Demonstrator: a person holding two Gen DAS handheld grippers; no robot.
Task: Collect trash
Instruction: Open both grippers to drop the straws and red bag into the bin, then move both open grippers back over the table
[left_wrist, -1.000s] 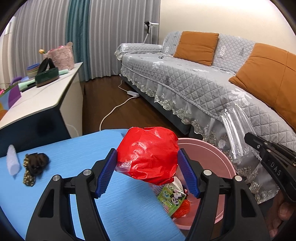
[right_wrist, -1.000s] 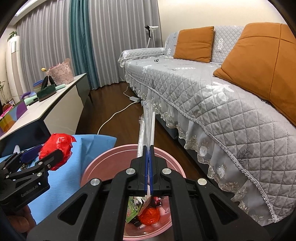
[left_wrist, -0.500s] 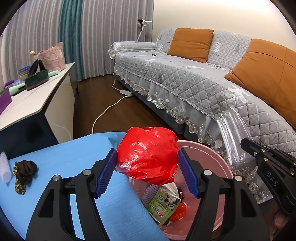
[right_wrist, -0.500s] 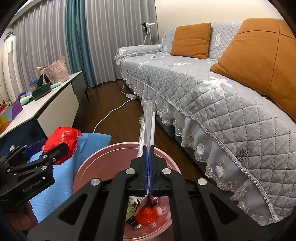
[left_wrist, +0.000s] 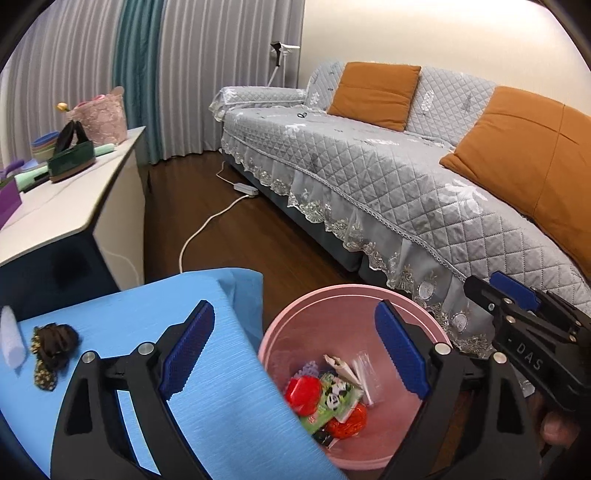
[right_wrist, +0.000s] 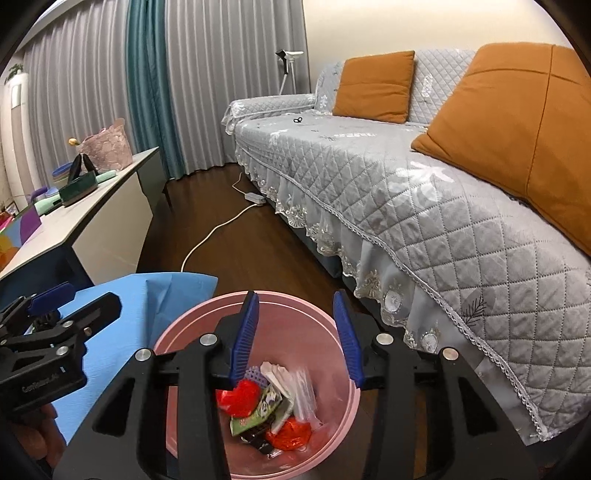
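Note:
A pink bin (left_wrist: 436, 332) (right_wrist: 184, 332) stands on the floor between the blue-covered table and the sofa. Inside lie a red wrapper (left_wrist: 303, 391) (right_wrist: 238, 398), a green panda packet (left_wrist: 328, 402) (right_wrist: 264, 406), a clear plastic bag (left_wrist: 364, 376) (right_wrist: 304, 391) and other scraps. My left gripper (left_wrist: 293, 352) is open and empty over the bin's left rim and the table edge. My right gripper (right_wrist: 297, 336) is open and empty above the bin; it also shows in the left wrist view (left_wrist: 517, 314).
The blue table (left_wrist: 207, 406) carries a dark hair scrunchie (left_wrist: 51, 345) and a white object (left_wrist: 11, 343) at its left. A grey quilted sofa (left_wrist: 388, 177) with orange cushions runs along the right. A white sideboard (left_wrist: 66, 199) with clutter and a floor cable (left_wrist: 207, 225) lie behind.
My left gripper opened and the red wrapper fell into the bin. My right gripper opened and let the clear plastic bag fall into the bin.

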